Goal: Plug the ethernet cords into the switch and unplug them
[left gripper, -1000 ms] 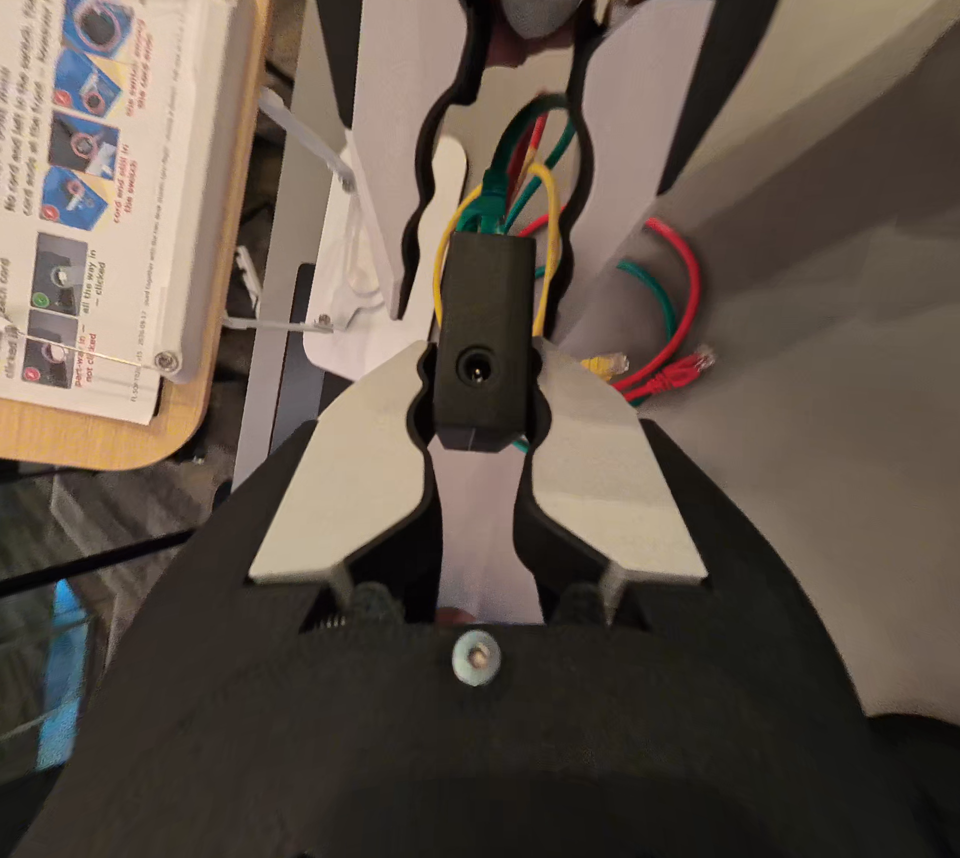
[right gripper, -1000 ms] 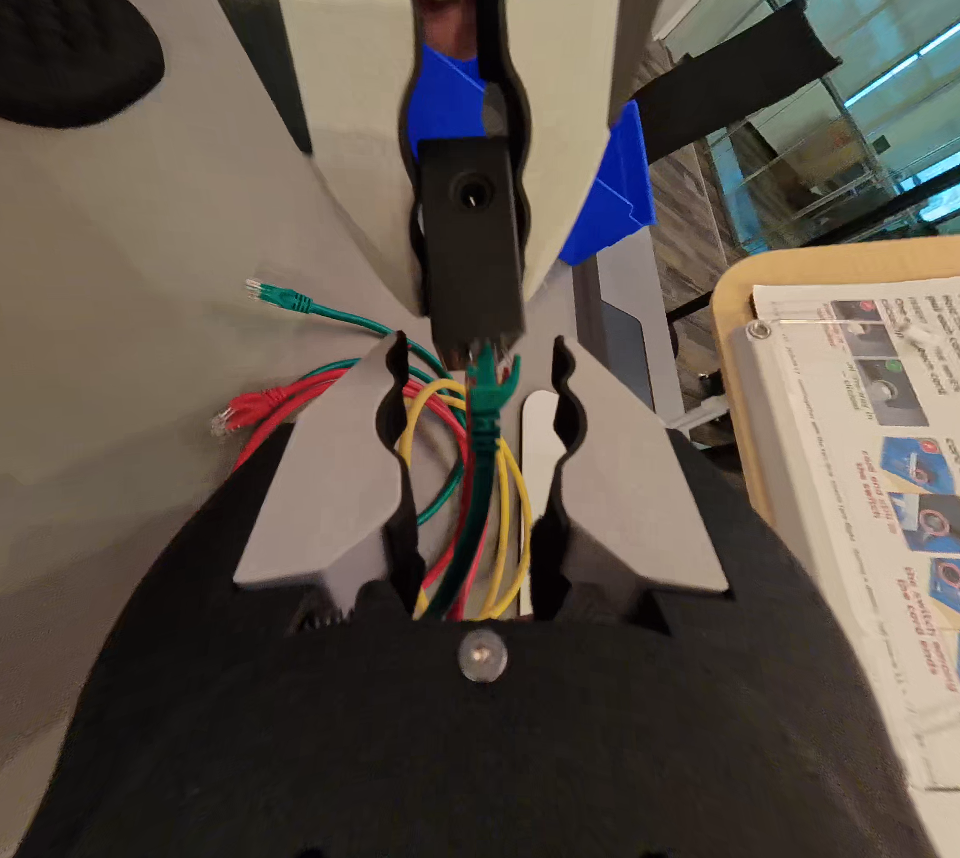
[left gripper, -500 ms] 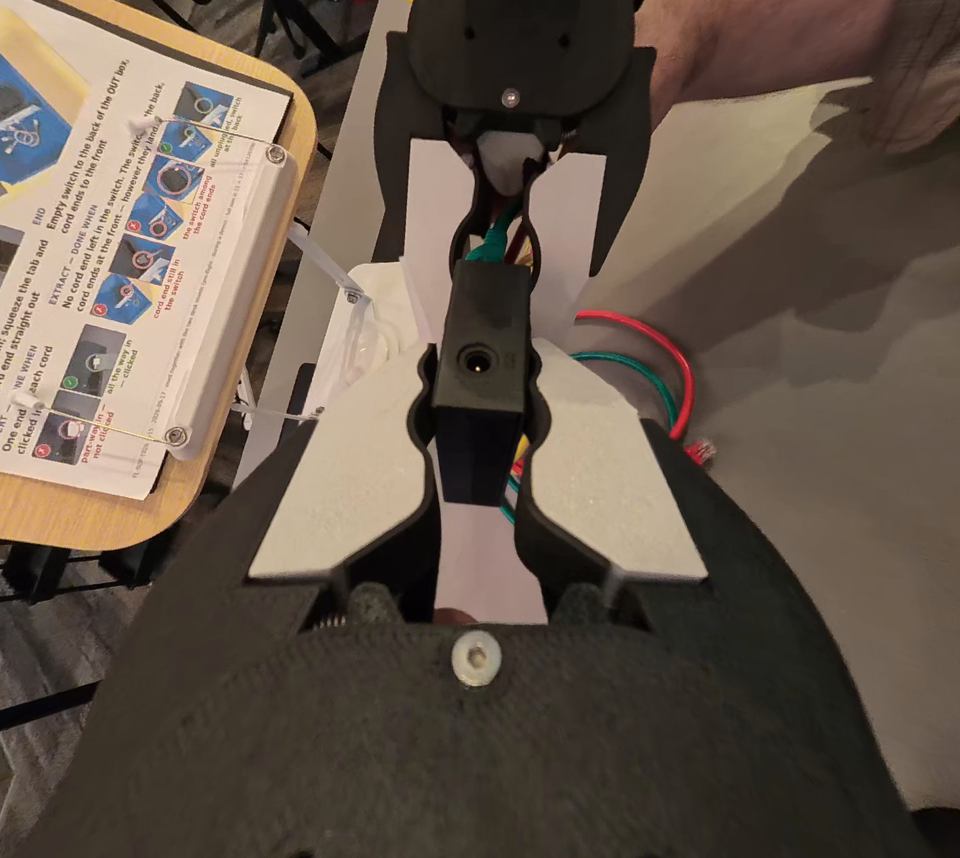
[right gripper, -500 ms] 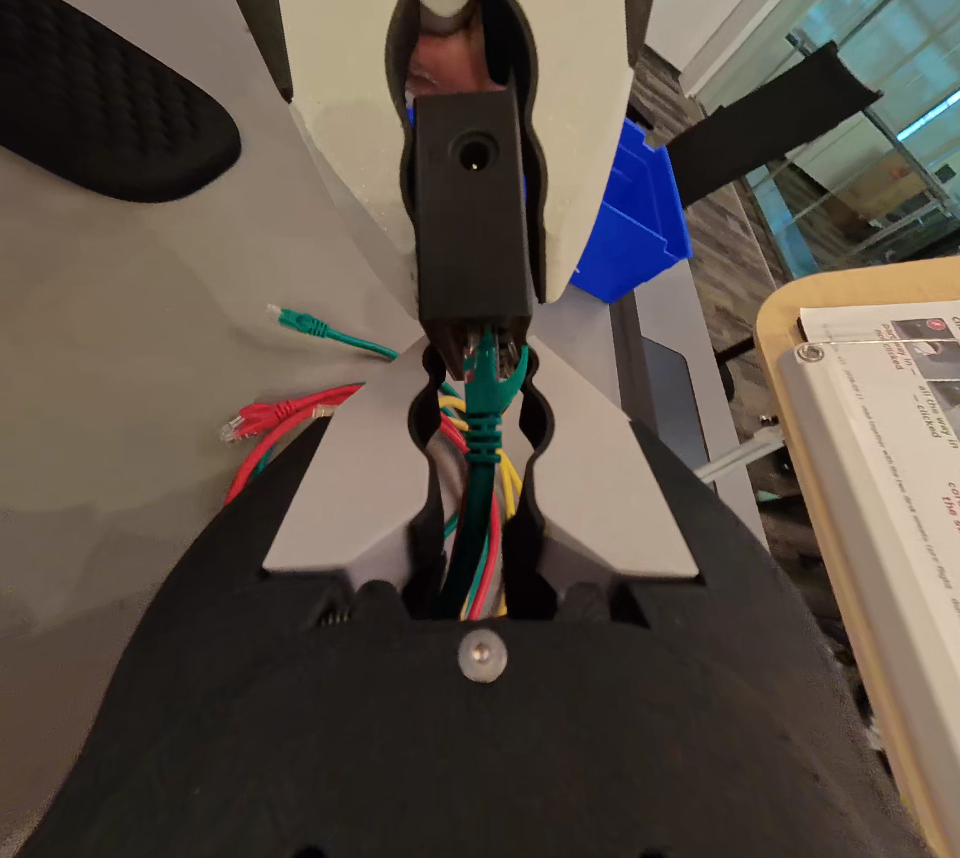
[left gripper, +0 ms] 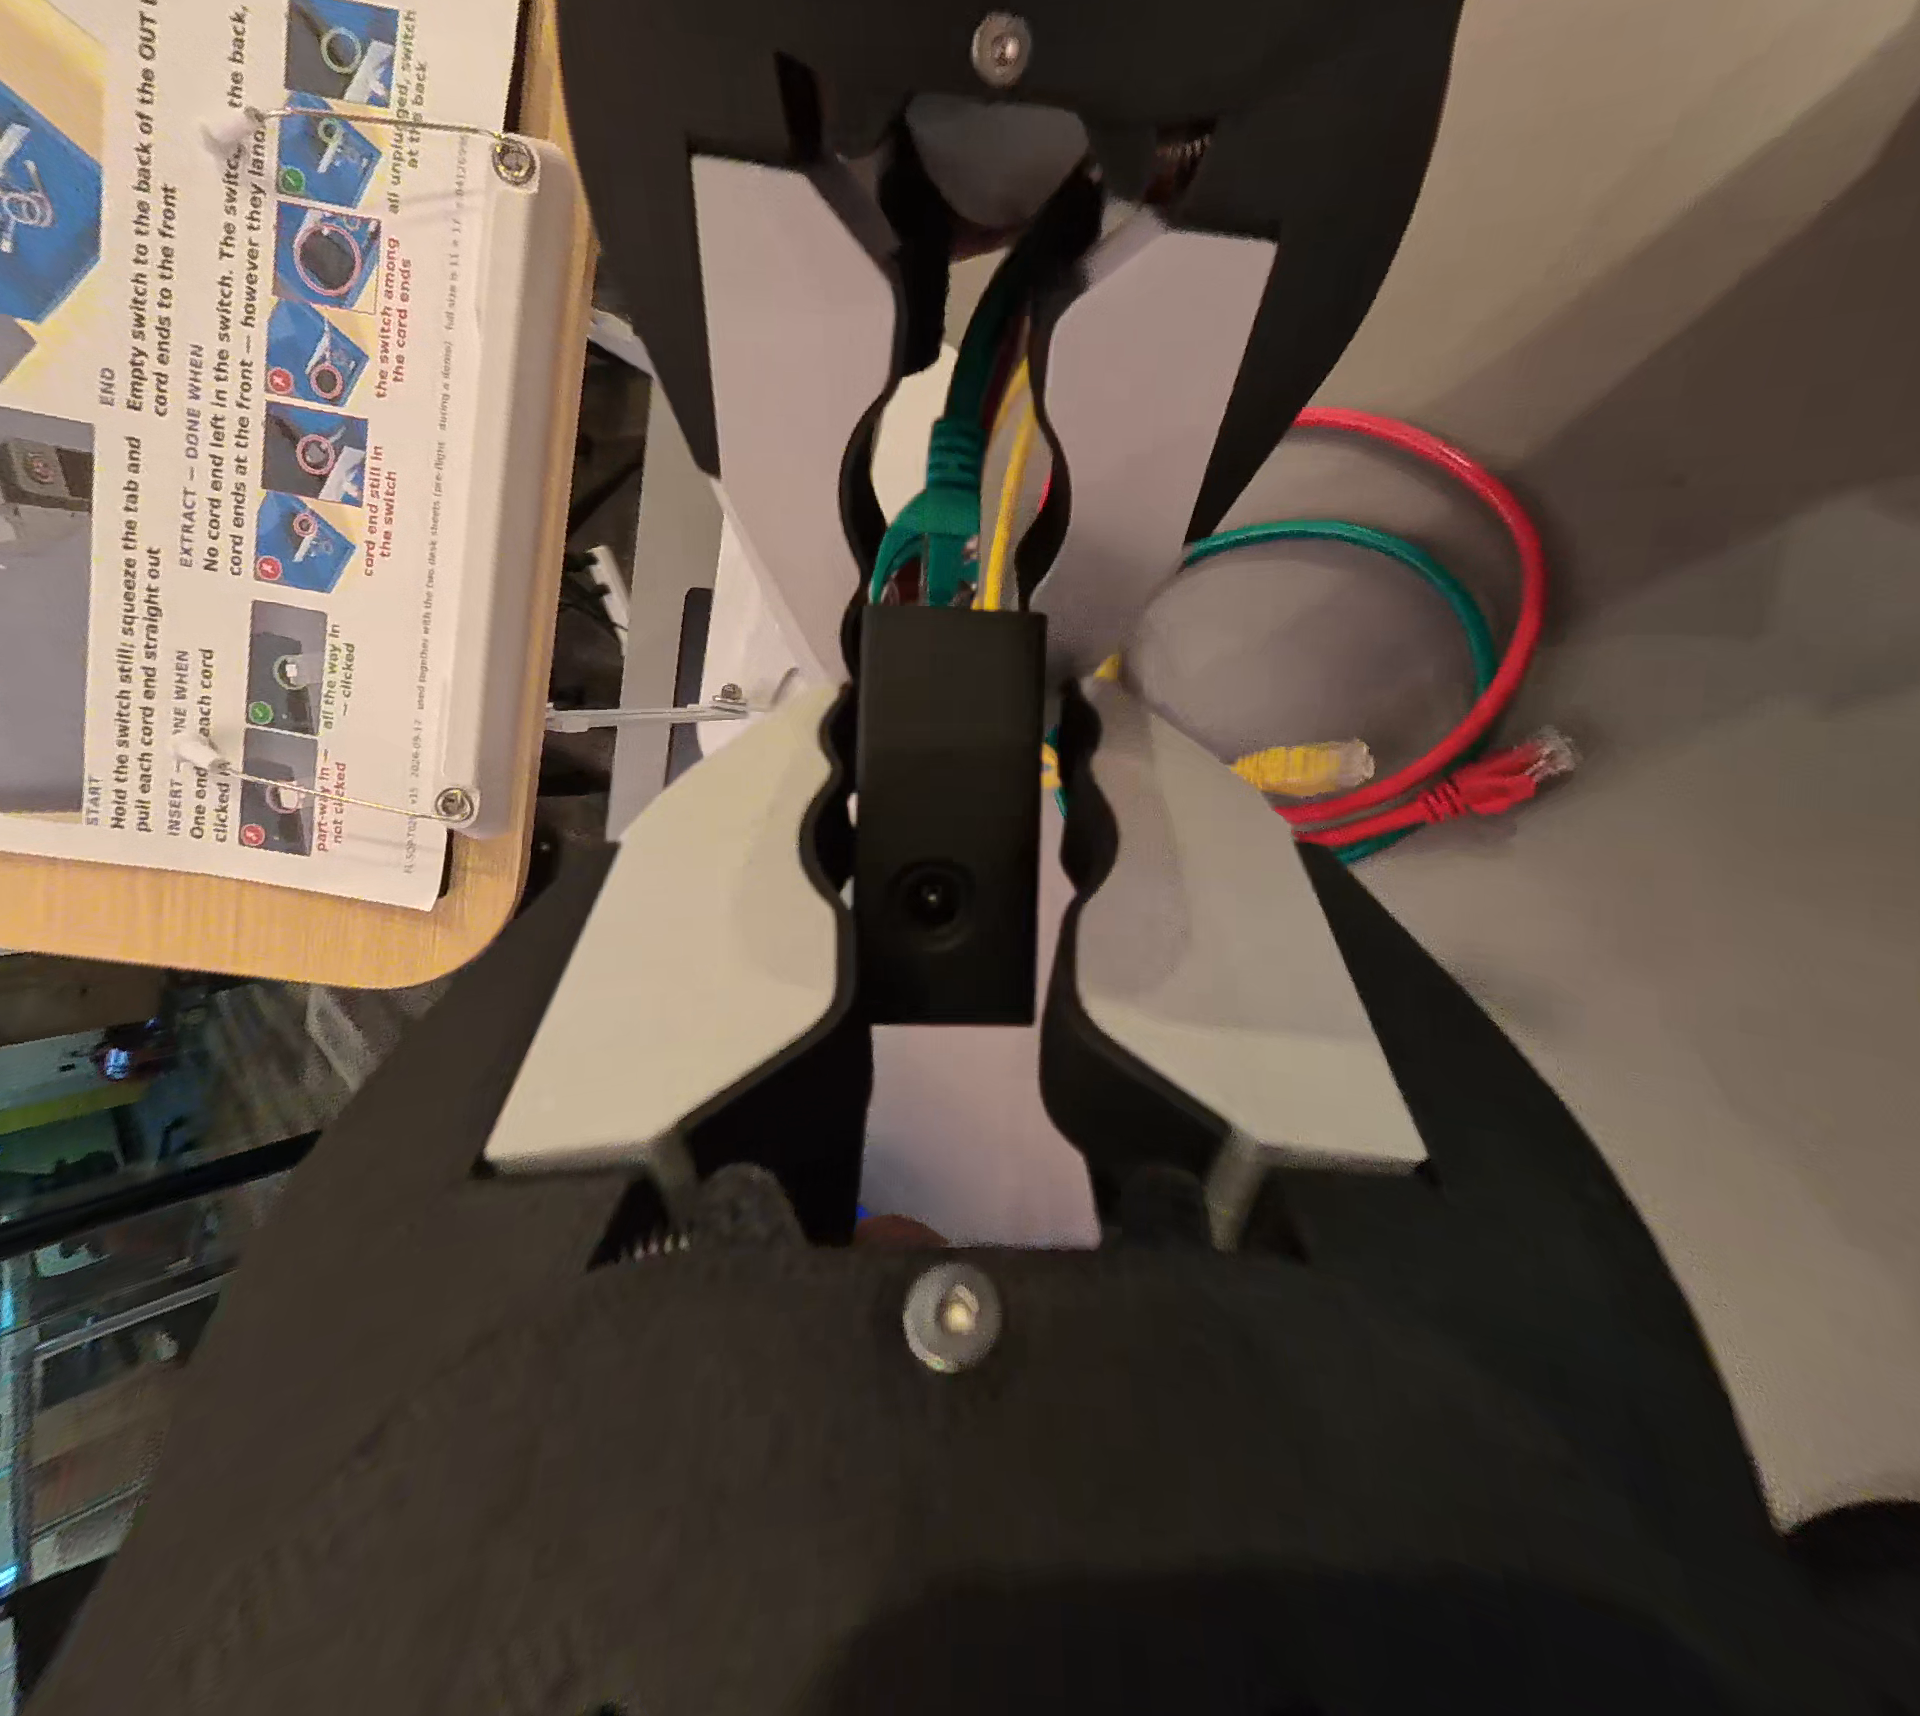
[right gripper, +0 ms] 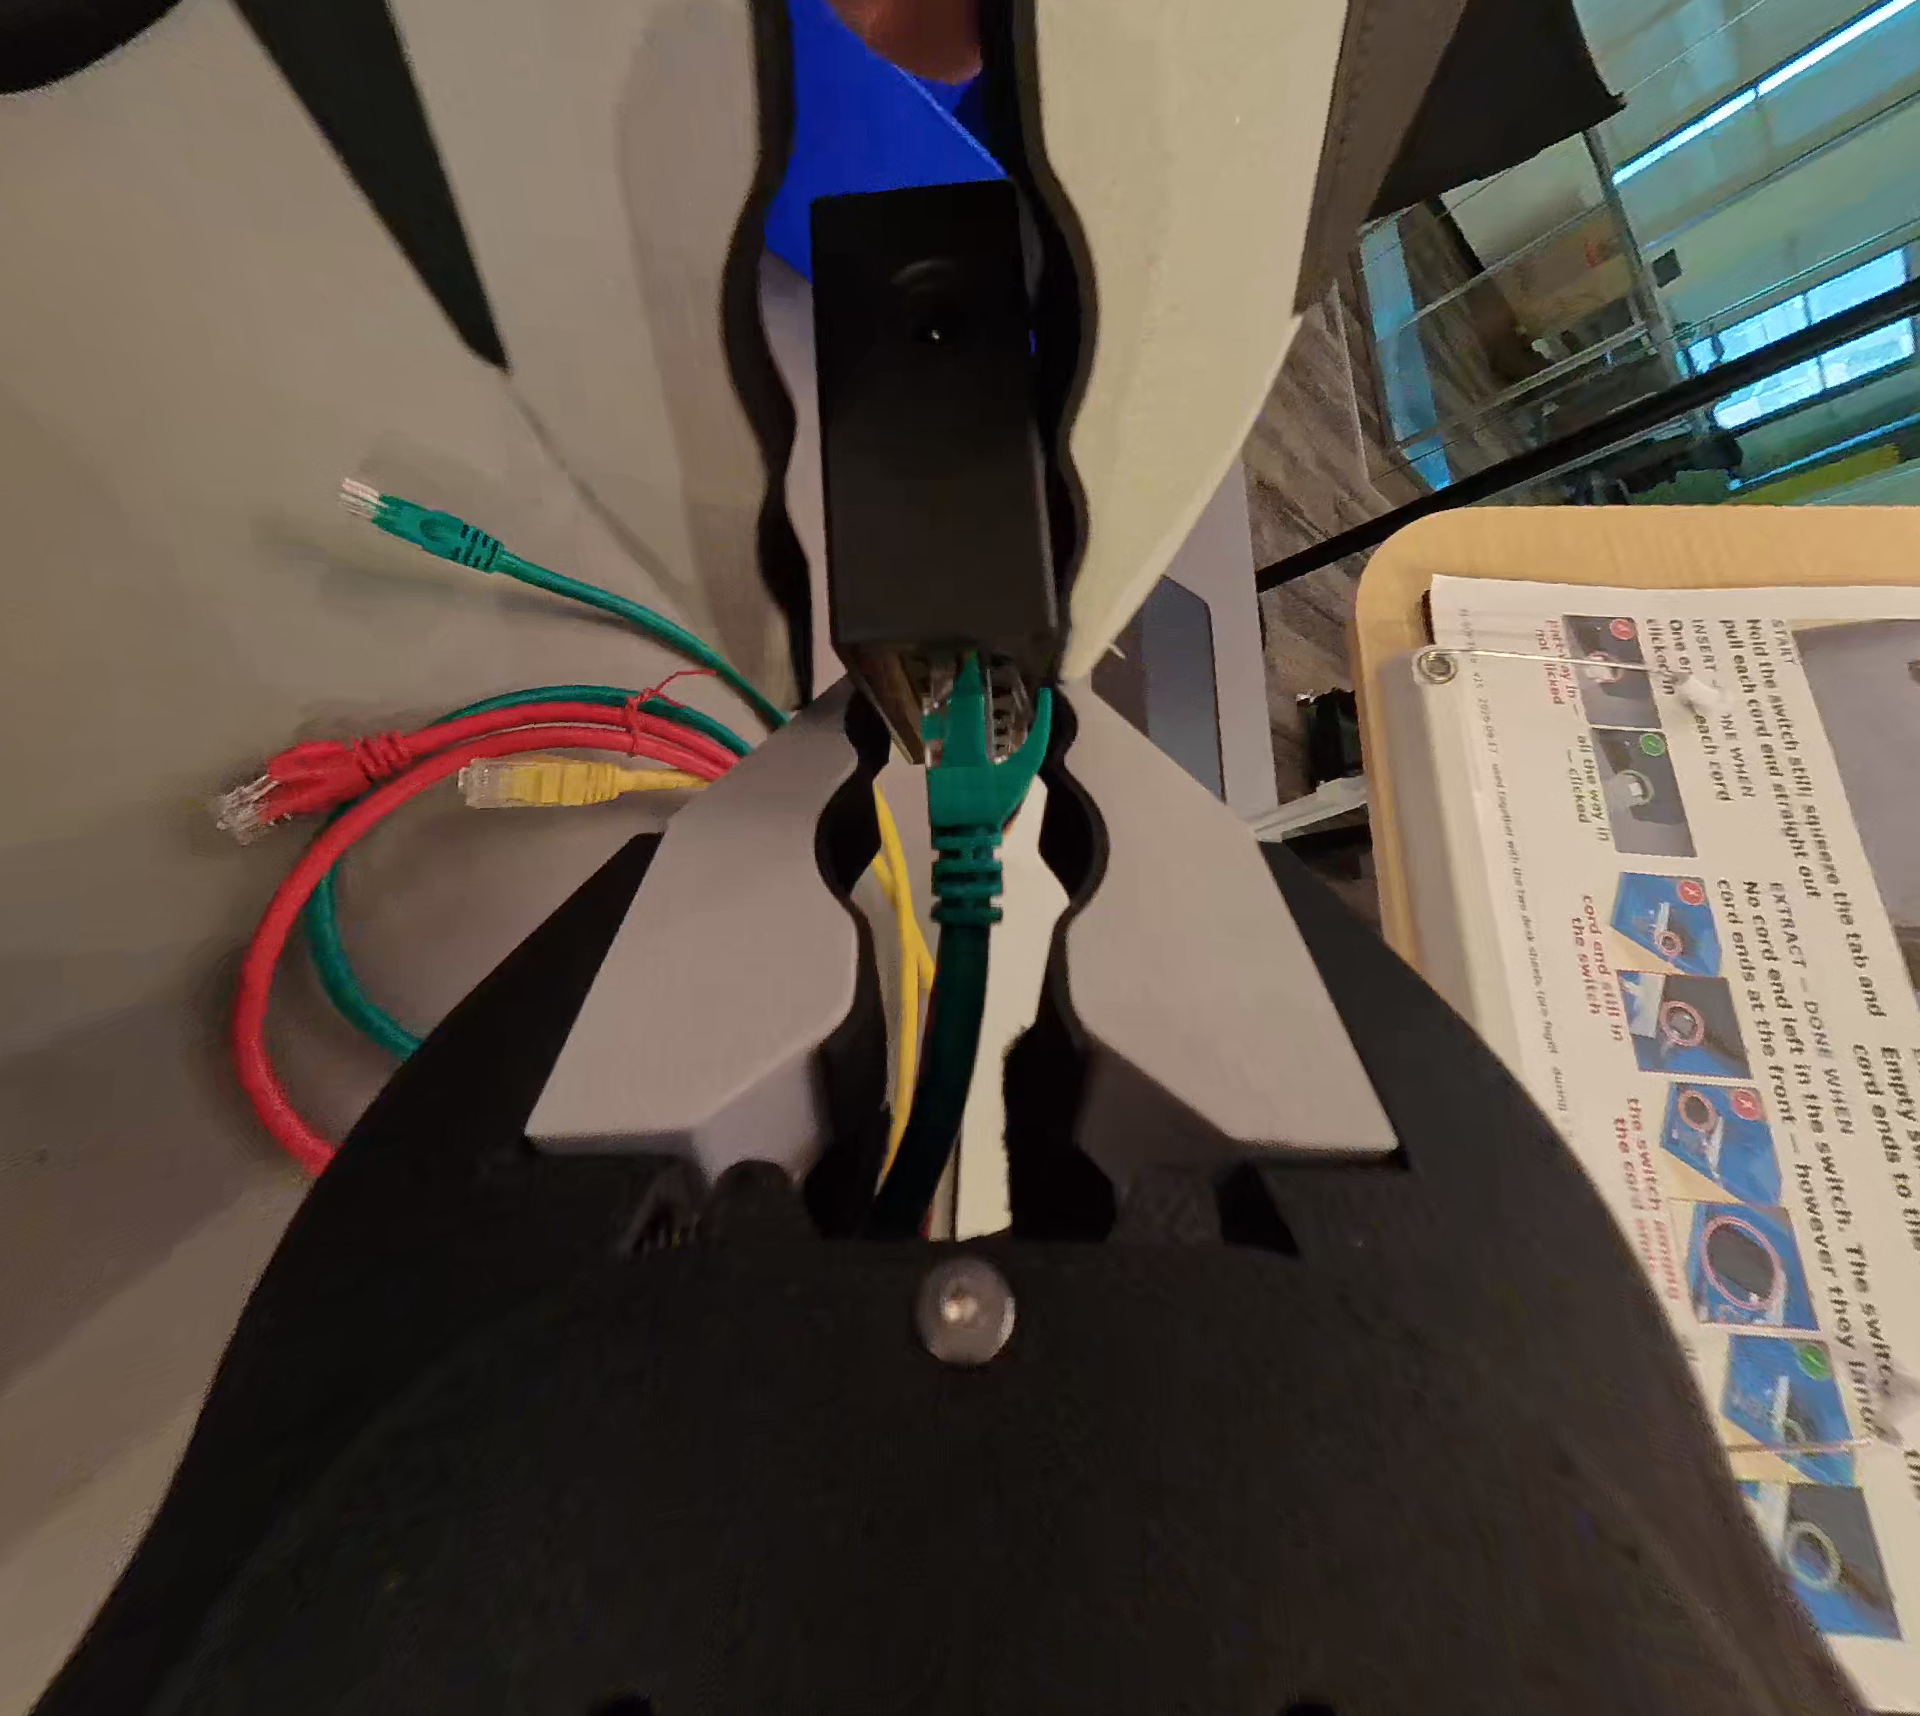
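Note:
My left gripper (left gripper: 951,710) is shut on the black switch (left gripper: 948,835) and holds it above the grey table. The right wrist view shows the switch (right gripper: 935,440) from its port side. My right gripper (right gripper: 961,710) faces it, closed in on the green cord's plug (right gripper: 971,793). The plug's clear tip sits at the mouth of a port. How deep it sits is hidden. A yellow cord (right gripper: 909,960) also runs between the right fingers. The right gripper also shows at the top of the left wrist view (left gripper: 951,596).
Loose cord ends lie on the table: a red plug (right gripper: 301,778), a yellow plug (right gripper: 530,781) and a green plug (right gripper: 426,523). A wooden board with an instruction sheet (left gripper: 260,419) stands beside the table's edge. A blue bin (right gripper: 862,108) is behind the left gripper. The grippers are tip to tip, or close to it.
The right fingers stood wide apart a second ago and have closed in around the green plug. The two grippers have come closer together. The left gripper still holds the switch.

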Demonstrator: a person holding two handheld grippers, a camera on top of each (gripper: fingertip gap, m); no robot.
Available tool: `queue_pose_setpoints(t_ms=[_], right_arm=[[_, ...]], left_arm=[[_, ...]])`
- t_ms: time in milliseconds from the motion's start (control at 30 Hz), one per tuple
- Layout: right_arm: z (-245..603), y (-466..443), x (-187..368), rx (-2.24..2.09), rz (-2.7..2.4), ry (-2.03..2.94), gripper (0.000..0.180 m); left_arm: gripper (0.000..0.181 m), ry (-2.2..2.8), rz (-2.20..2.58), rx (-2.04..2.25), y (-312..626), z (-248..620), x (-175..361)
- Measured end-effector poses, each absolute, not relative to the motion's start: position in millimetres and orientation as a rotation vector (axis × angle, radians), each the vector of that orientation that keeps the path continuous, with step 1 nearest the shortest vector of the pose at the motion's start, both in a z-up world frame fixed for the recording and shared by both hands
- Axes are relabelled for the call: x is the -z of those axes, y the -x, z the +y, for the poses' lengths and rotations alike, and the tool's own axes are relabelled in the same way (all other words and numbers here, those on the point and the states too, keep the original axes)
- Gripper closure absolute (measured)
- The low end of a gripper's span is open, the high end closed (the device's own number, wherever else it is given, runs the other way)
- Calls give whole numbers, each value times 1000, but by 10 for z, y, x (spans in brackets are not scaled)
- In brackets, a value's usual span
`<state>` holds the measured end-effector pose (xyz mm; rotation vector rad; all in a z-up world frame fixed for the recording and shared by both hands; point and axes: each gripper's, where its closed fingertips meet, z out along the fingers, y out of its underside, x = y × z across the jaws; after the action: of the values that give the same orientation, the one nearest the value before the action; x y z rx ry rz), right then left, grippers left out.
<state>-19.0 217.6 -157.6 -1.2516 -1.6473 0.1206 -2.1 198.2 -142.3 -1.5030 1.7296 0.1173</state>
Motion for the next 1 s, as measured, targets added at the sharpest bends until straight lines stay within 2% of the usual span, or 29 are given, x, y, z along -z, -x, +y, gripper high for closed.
queue_pose_setpoints(t_ms=[200, 267, 333, 433, 500, 533, 733, 800, 900, 1000], right_arm=[[2060, 149, 1409, -222, -1641, 1186, 154], [2069, 70, 1270, -236, -1594, 1167, 145], [2027, -16, 1095, -294, -1549, 1146, 143], [1966, -109, 975, -410, -1524, 1159, 123], [1995, -139, 1083, -432, -1549, 1221, 99], [2024, -141, 1164, -433, -1563, 1262, 92], [2000, -19, 1484, -565, -1631, 1360, 84], [1979, 2, 1499, -620, -1628, 1354, 92], [1910, 6, 1433, -662, -1636, 1289, 121], [1920, 13, 1374, -551, -1651, 1247, 131]], left_arm=[[151, 1477, 1694, 25, -7, 1919, 1249], [151, 1503, 1650, 81, 29, 1955, 1187], [151, 1509, 1605, 169, 59, 1968, 1133], [151, 1506, 1541, 238, 107, 1998, 1041], [151, 1481, 1522, 285, 100, 1979, 973], [151, 1474, 1513, 306, 88, 1969, 947], [151, 1373, 1532, 406, -80, 1790, 802], [151, 1345, 1549, 397, -113, 1764, 777], [151, 1317, 1569, 407, -149, 1734, 776], [151, 1302, 1591, 430, -177, 1708, 815]])
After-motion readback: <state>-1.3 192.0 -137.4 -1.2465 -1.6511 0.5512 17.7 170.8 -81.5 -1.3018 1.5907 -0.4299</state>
